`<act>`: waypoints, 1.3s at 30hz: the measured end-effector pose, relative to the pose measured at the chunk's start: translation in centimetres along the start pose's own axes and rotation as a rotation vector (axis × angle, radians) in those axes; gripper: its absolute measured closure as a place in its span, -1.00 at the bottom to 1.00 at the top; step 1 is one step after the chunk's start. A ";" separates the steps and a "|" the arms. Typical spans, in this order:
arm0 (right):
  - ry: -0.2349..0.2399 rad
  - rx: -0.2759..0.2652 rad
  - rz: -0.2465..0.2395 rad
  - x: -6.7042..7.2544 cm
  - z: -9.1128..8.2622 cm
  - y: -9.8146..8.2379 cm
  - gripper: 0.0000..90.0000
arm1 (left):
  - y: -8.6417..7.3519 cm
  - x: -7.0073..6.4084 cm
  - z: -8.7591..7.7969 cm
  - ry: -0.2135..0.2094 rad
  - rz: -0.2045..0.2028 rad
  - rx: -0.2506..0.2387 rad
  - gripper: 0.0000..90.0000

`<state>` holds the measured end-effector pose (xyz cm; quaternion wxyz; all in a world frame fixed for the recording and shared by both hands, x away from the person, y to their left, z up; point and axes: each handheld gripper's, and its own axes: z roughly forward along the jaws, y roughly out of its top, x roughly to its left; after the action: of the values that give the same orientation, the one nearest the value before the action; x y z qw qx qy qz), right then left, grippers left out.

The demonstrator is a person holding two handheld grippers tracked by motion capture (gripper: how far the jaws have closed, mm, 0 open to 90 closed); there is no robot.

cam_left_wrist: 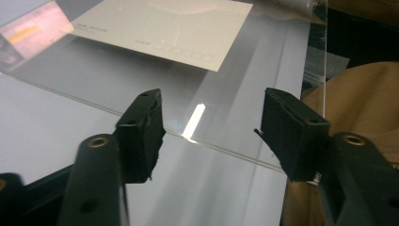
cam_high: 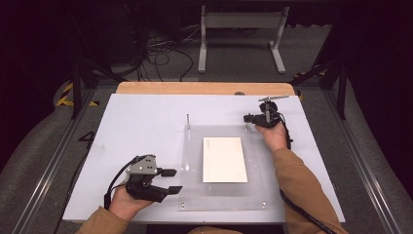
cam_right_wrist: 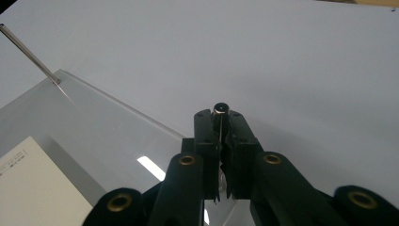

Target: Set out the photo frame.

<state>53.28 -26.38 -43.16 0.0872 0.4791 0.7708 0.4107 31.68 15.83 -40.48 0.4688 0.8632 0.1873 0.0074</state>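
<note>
White tabletop (cam_high: 146, 122) carries a clear plate (cam_high: 195, 195) at its near edge, a card (cam_high: 224, 159) lying on it. One pin (cam_high: 188, 122) stands at the plate's far left corner; the far right one looks half seated, the near corners bare. Left gripper (cam_left_wrist: 211, 127): fingers apart, empty, at the plate's near left edge. Right gripper (cam_right_wrist: 220, 136): fingers clamped on a pin (cam_right_wrist: 219, 109).

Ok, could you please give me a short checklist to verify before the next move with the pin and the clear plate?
1. Right gripper shut on the metal pin: ok.
2. Held pin seated in its hole: cannot tell.
3. Left gripper open, nothing between its pads: ok.
4. White card lying flat on the clear plate: ok.
5. Other pin upright at the plate's far left corner: ok.
</note>
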 end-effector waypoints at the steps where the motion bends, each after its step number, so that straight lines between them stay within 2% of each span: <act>1: -0.002 0.006 -0.001 0.0 0.0 0.1 0.89 | 0.0 -0.1 -0.1 -0.001 0.008 -0.004 -0.18; 7: 0.006 0.024 0.024 -0.2 0.2 0.5 0.89 | -0.3 -0.5 -0.7 -0.006 0.033 -0.016 -0.31; 9: 0.012 0.023 0.030 -0.3 0.2 0.5 0.89 | -0.5 -0.9 -0.9 -0.024 0.043 -0.019 -0.34; 15: 0.021 0.033 0.038 -0.5 0.2 0.6 0.89 | -1.2 -1.9 -1.0 -0.044 0.115 -0.008 -0.50; 18: 0.027 0.033 0.043 -0.5 0.2 0.6 0.89 | -1.2 -2.1 -1.0 -0.046 0.125 -0.005 -0.56; 20: 0.025 0.037 0.039 -0.5 0.3 0.7 0.89 | -1.2 -2.2 -0.9 -0.017 0.131 0.000 -0.63; 27: 0.026 0.052 0.058 -0.6 0.3 0.9 0.89 | -1.0 -2.8 0.4 0.011 0.176 0.024 -0.81; 29: 0.025 0.056 0.063 -0.6 0.3 1.0 0.89 | -0.9 -2.8 0.7 0.035 0.188 0.016 -0.85; 32: 0.029 0.057 0.065 -0.7 0.3 1.0 0.89 | -0.7 -2.8 0.9 0.036 0.181 -0.011 -0.87; 36: 0.029 0.059 0.068 -0.7 0.3 1.0 0.88 | -0.3 -3.6 1.4 0.037 0.246 -0.012 -0.91; 39: 0.030 0.060 0.072 -0.7 0.4 1.0 0.88 | -0.2 -4.0 2.0 0.065 0.280 0.002 -0.91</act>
<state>54.50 -26.53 -42.84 0.0466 0.5027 0.7664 0.3972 28.25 13.00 -41.13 0.4560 0.8806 0.0800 0.1005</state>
